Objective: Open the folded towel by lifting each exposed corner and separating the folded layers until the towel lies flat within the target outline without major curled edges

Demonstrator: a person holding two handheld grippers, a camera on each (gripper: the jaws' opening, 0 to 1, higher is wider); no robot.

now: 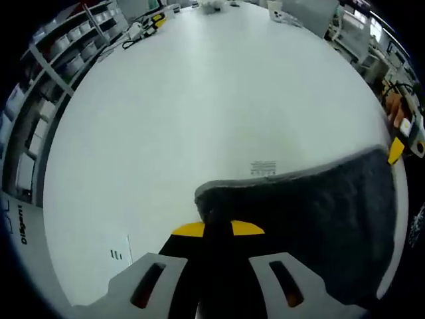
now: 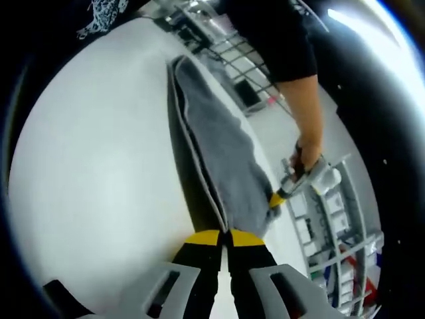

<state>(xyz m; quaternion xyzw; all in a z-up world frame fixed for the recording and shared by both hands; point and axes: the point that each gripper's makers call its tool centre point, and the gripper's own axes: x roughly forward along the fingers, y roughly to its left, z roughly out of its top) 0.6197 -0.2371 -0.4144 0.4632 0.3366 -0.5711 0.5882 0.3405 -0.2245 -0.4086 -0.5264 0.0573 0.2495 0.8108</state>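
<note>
A dark grey towel (image 1: 312,219) hangs stretched above the white table (image 1: 199,113). My left gripper (image 1: 218,229) is shut on its near left corner, the yellow-tipped jaws pinching the hem. At the far right edge, the right gripper (image 1: 397,147) holds the opposite corner. In the right gripper view the towel (image 2: 222,156) runs away from me as a long grey band with a lighter hem. My right gripper (image 2: 224,237) is shut on its near corner. The left gripper (image 2: 282,194), held by a person's hand (image 2: 307,156), grips the other corner.
Shelving racks with white boxes (image 1: 60,60) stand along the table's left side. Small items and cables (image 1: 149,23) lie at the far edge. A small printed label (image 1: 263,167) marks the tabletop. Wire shelving (image 2: 325,232) stands beside the table, and the person stands close behind the towel.
</note>
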